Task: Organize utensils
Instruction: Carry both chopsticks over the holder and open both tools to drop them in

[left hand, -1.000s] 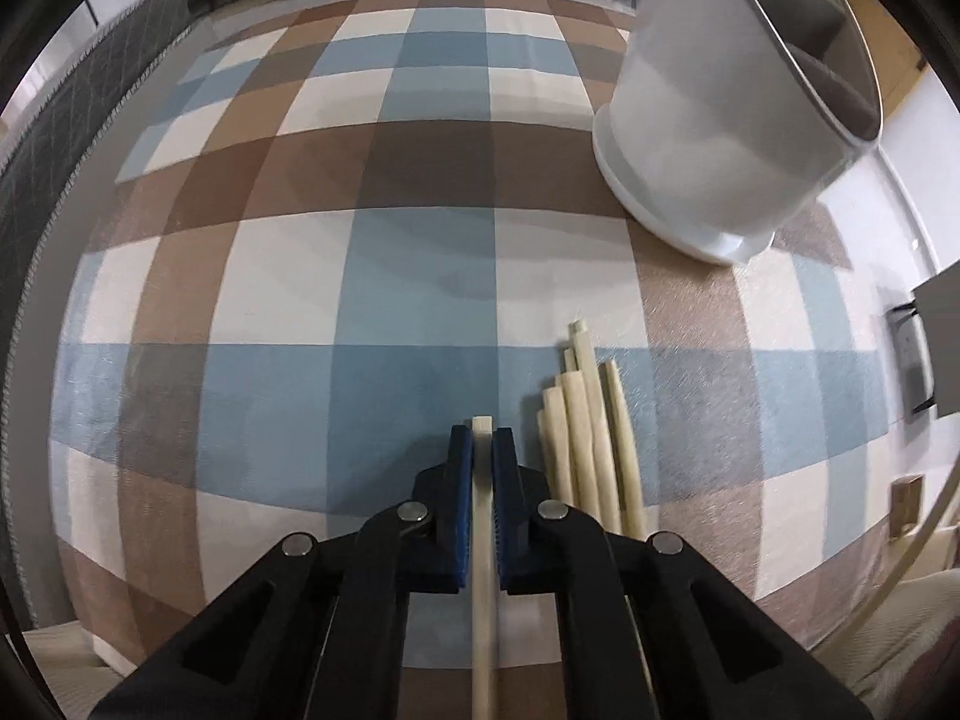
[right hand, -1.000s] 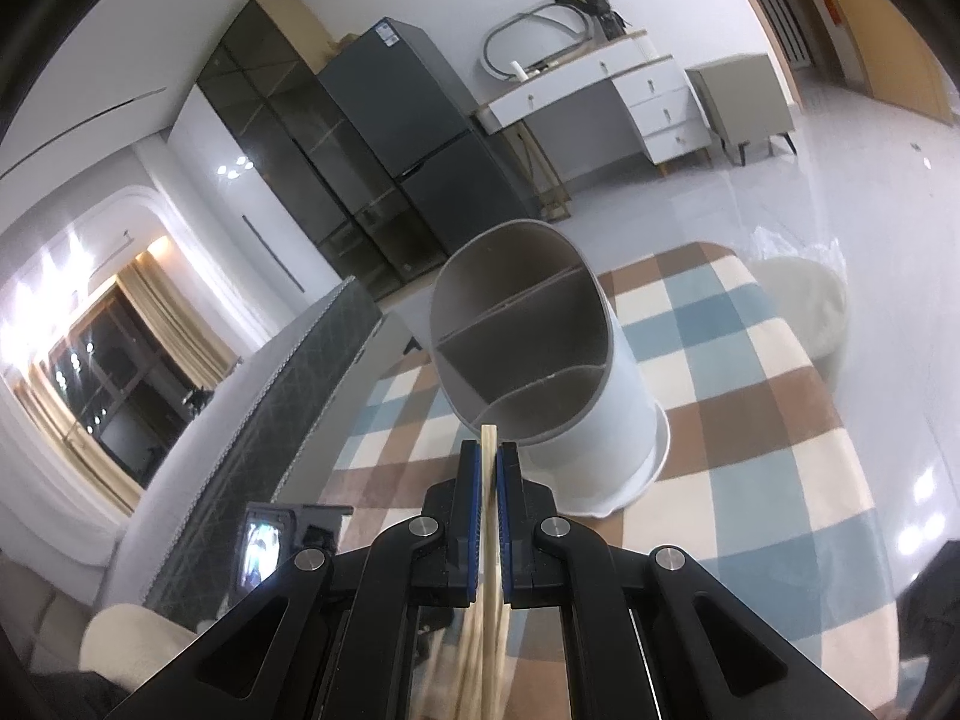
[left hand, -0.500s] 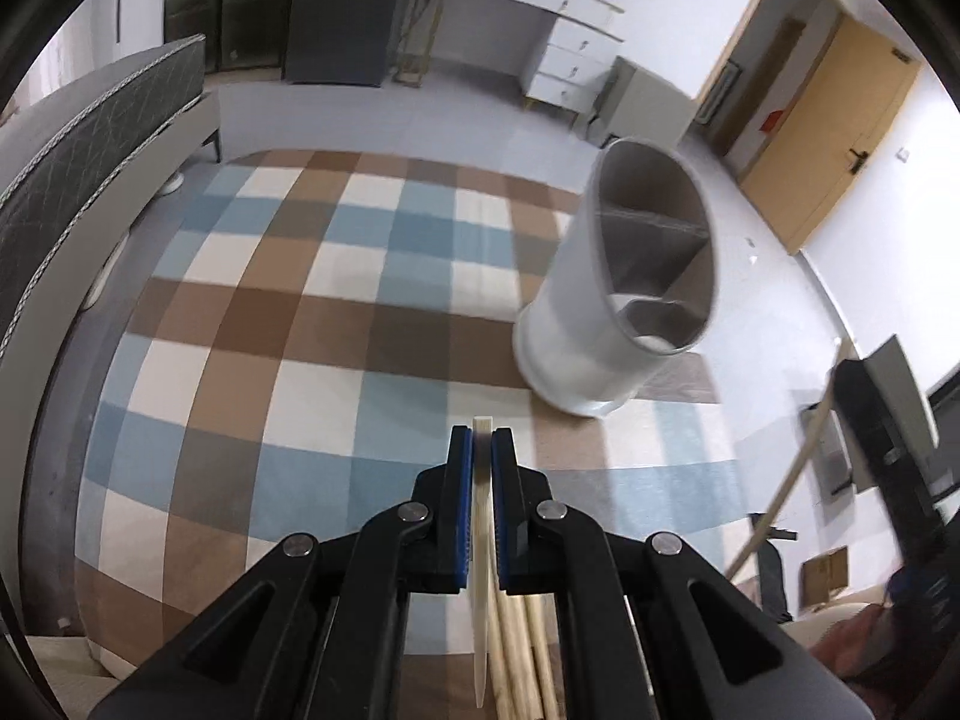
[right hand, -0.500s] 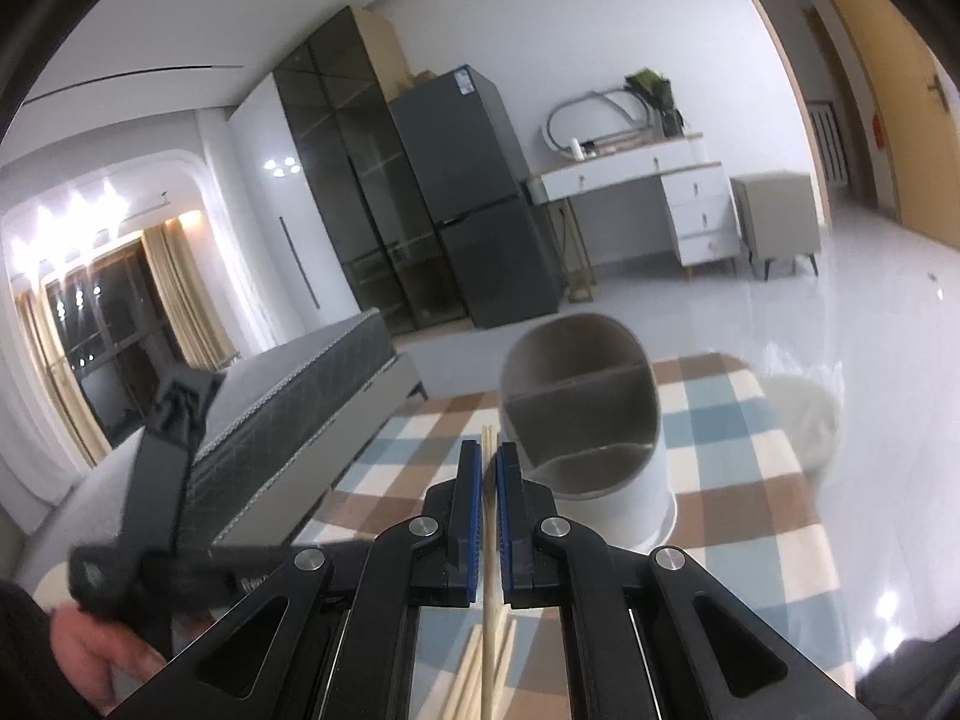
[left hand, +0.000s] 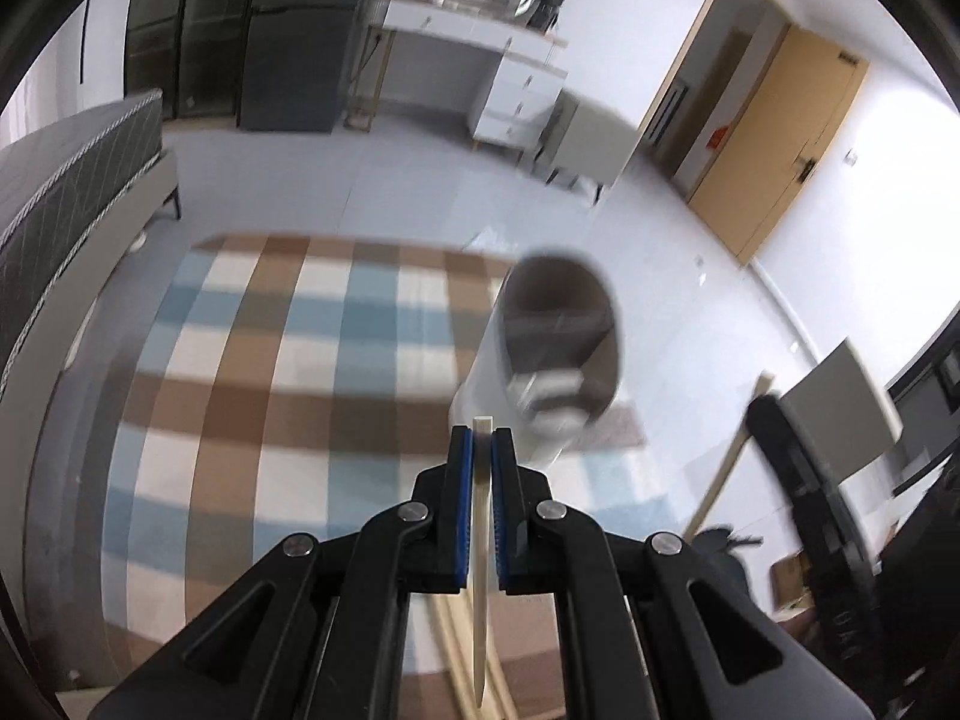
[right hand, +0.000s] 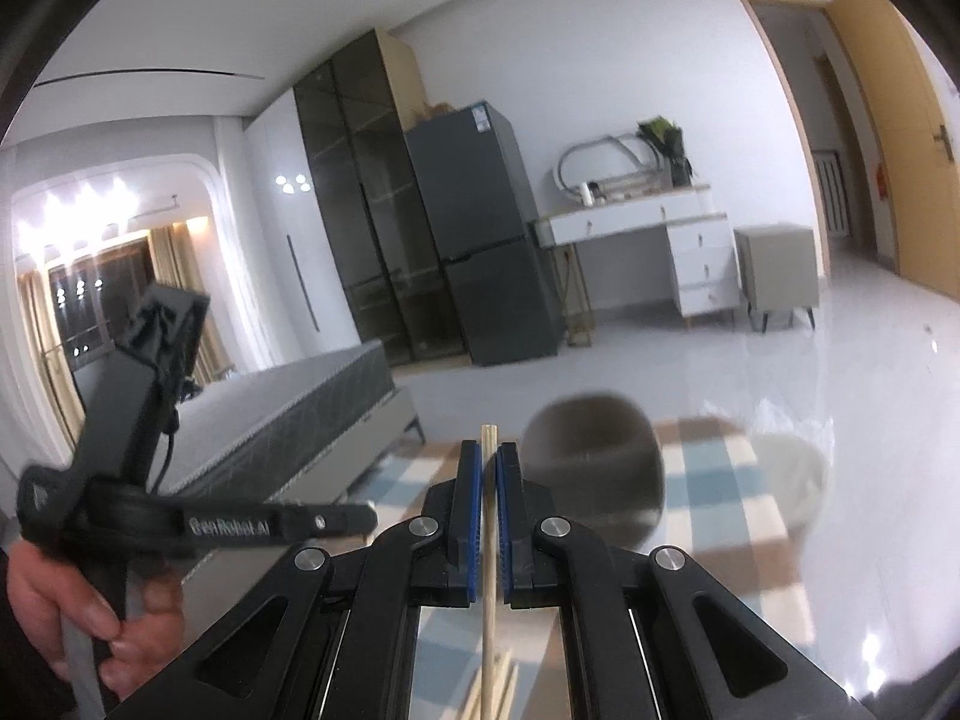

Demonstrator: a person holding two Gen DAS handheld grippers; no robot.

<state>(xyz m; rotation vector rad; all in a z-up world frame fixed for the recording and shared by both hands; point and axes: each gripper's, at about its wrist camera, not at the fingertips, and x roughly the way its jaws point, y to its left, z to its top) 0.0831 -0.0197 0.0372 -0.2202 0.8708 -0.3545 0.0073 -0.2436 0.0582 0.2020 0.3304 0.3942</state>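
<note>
the left wrist view looks down at a slant over its fingers (left hand: pixel 462 468) onto the checked rug (left hand: pixel 288 360), well above it. the right wrist view faces nearly level across the room. both share the divided holder (left hand: pixel 558 348) (right hand: pixel 594 468), the bed (right hand: pixel 288 414) and the white desk (left hand: pixel 480 60).

You're in a home, a studio-style room: a bed (right hand: pixel 288 420) stands near a dark fridge (right hand: pixel 486 228), a white dressing desk (right hand: pixel 648 228), a checked rug (left hand: pixel 300 372) and a wooden door (left hand: pixel 774 144).
</note>
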